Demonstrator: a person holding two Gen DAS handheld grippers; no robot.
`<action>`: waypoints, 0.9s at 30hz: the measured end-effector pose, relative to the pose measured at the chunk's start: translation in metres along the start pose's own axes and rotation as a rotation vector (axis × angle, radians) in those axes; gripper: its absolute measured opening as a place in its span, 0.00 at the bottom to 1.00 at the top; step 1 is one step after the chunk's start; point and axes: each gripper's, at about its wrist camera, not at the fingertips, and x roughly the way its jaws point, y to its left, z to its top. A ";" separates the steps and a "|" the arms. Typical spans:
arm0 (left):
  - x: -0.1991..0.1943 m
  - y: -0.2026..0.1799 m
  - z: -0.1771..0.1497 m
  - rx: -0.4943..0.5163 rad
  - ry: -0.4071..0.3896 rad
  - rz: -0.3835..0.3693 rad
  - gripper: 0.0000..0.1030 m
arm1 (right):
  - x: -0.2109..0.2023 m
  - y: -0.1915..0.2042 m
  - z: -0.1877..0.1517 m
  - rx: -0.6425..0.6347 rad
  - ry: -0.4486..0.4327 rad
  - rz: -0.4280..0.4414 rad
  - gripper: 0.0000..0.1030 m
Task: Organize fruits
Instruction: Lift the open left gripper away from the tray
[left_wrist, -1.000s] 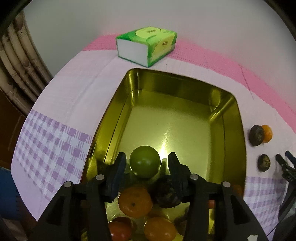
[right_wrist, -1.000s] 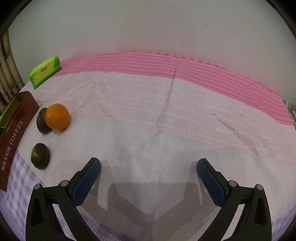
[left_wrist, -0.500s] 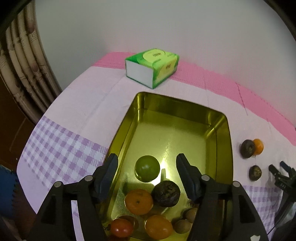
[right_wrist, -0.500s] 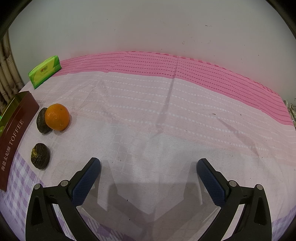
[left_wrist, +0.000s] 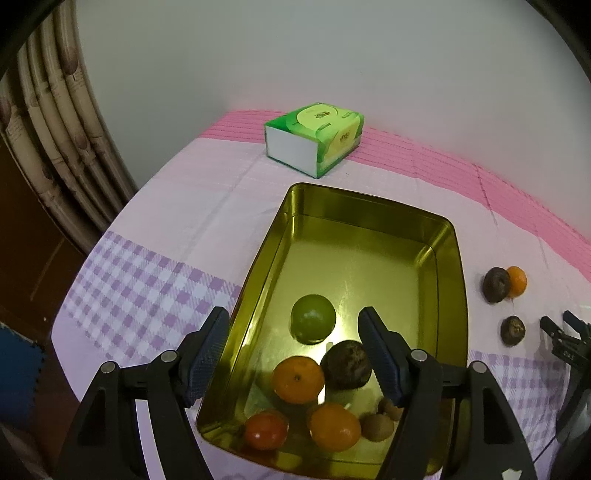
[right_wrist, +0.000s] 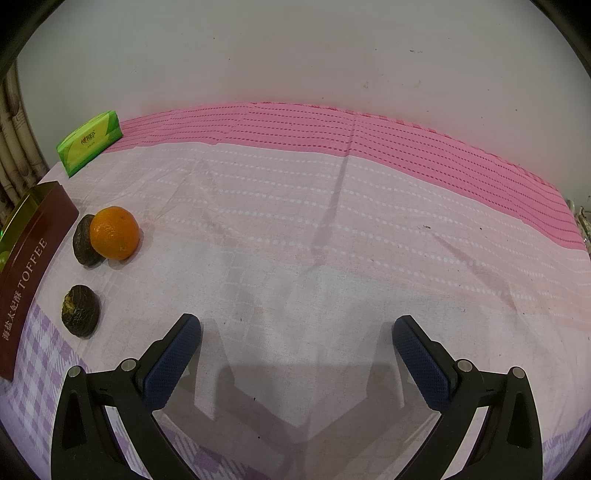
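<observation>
A gold tin (left_wrist: 369, 221) holds several fruits: a green fruit (left_wrist: 313, 322), a dark passion fruit (left_wrist: 346, 364), oranges (left_wrist: 297, 379), a red one (left_wrist: 266, 430) and small brown ones. My left gripper (left_wrist: 293, 343) is open and empty, raised above the tin's near end. An orange (right_wrist: 114, 232) and two dark fruits (right_wrist: 84, 242) (right_wrist: 80, 311) lie on the cloth beside the tin's dark red wall (right_wrist: 29, 258). My right gripper (right_wrist: 295, 332) is open and empty, low over the cloth to their right.
A green tissue box (left_wrist: 314, 138) stands behind the tin; it also shows in the right wrist view (right_wrist: 90, 142). The pink and lilac tablecloth (right_wrist: 332, 240) stretches to the right. A bamboo chair (left_wrist: 55, 147) stands beyond the table's left edge.
My left gripper opened, released the green fruit into the tin, and pulled back and up. The right gripper has not moved.
</observation>
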 end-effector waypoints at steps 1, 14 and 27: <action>-0.001 0.002 0.000 -0.001 0.001 -0.003 0.68 | 0.000 0.000 0.000 0.000 0.000 0.000 1.00; -0.019 0.014 -0.014 0.011 -0.001 -0.008 0.75 | 0.000 0.000 0.000 0.000 0.000 0.000 1.00; -0.033 0.041 -0.028 -0.030 -0.021 0.008 0.80 | 0.001 0.003 0.005 0.026 0.046 -0.014 1.00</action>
